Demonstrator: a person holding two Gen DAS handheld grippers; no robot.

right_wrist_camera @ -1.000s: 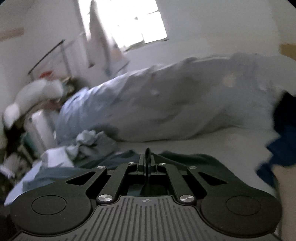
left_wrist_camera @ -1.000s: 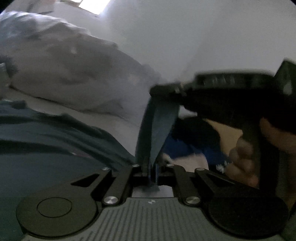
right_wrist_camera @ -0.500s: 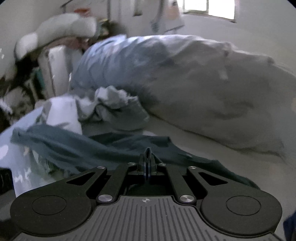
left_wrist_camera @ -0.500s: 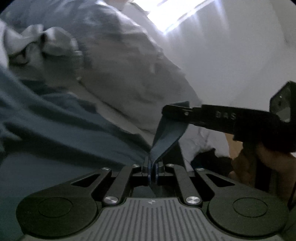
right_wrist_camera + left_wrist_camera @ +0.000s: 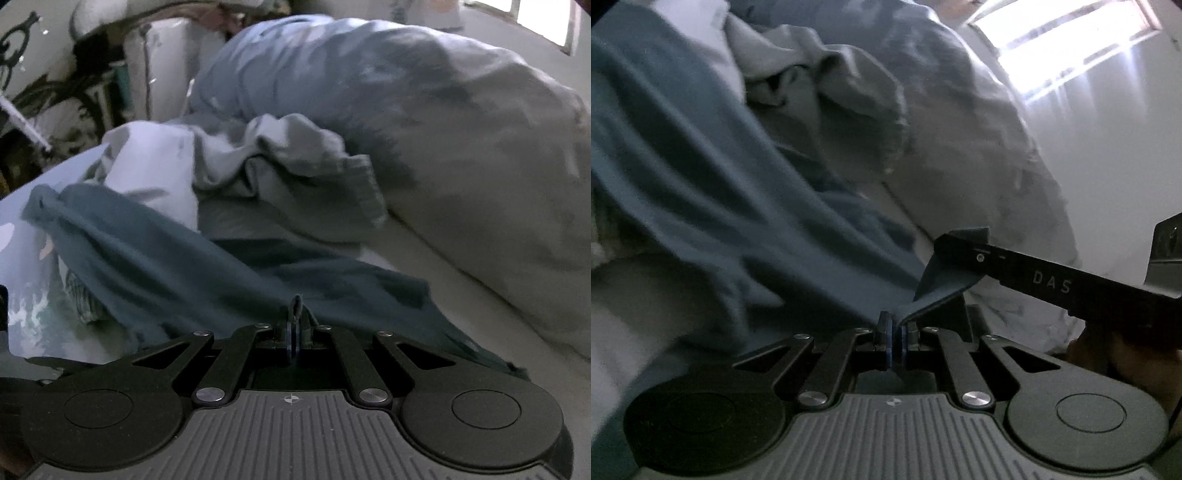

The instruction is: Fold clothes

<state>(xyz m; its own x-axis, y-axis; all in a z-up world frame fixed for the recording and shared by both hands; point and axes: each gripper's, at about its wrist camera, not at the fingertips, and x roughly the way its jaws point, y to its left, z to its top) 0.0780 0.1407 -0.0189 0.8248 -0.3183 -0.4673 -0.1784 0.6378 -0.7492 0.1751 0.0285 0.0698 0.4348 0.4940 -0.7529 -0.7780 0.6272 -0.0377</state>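
left tongs [image 5: 894, 328]: mine, pinched together on an edge of the blue garment [image 5: 701, 177]; cloth sits between the blue pads.
right tongs [image 5: 294, 332]: mine, also clamped on the blue garment [image 5: 177, 266]; a small fold of cloth sticks up just above the closed tips.
right tongs from the left view: tip [image 5: 962, 245] reaches in from the right, with a corner of the blue cloth hanging from it down to my left tongs. "DAS" lettering is readable on its side.
right hand [image 5: 1123, 354]: partly visible under that black body, low right of the left view.
blue garment: stretched between both tongs, the rest draping away to the left across the bed [image 5: 443, 266]. Far end is bunched and rumpled, blurred in the left view.
grey garment [image 5: 295, 162]: crumpled heap on the bed behind the blue one, touching the duvet.
duvet [image 5: 461, 129]: big pale lump along the far side of the bed.
window [image 5: 1067, 40]: bright, top right in the left view.
clutter [image 5: 55, 92]: dark, beyond the bed at far left; cannot tell what it is.
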